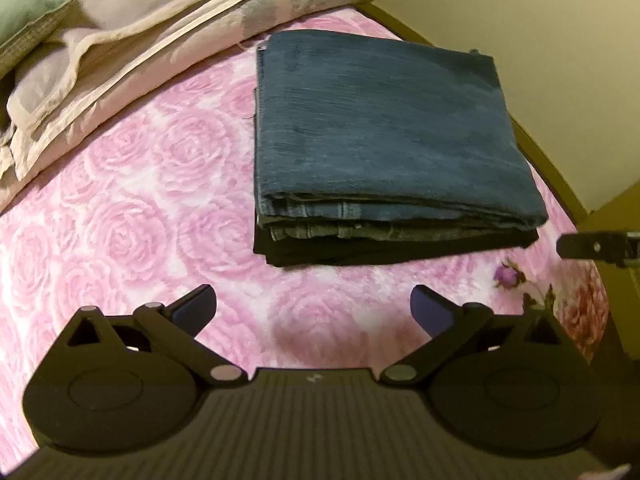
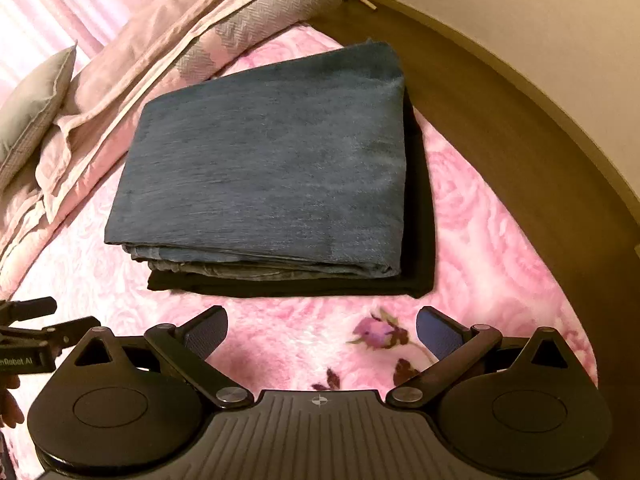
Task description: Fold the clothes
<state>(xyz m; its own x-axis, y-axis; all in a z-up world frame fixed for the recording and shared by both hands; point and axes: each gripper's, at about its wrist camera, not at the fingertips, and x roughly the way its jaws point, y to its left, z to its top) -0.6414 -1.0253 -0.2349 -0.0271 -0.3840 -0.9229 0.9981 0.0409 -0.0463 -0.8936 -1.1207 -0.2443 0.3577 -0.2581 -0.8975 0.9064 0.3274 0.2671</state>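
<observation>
A stack of folded clothes lies on the pink rose-patterned bedspread (image 1: 140, 208) (image 2: 480, 220). On top are folded blue jeans (image 1: 380, 120) (image 2: 268, 168), squared off, with denim layers showing at the near edge. Under them lies a folded black garment (image 1: 384, 250) (image 2: 420, 216) that sticks out along the right side in the right wrist view. My left gripper (image 1: 314, 306) hovers open just short of the stack, nothing between its fingers. My right gripper (image 2: 322, 330) is open too, in front of the stack's near edge, empty. The right gripper's tip (image 1: 592, 246) shows at the left wrist view's right edge.
A bunched beige and pink quilt (image 1: 132, 40) (image 2: 160, 44) lies along the far left, with a green pillow (image 1: 28, 8) (image 2: 28, 108) beside it. A wooden bed frame edge (image 1: 548, 160) (image 2: 520, 140) and a cream wall (image 1: 540, 40) run close on the right. A hand (image 2: 10, 404) shows at bottom left.
</observation>
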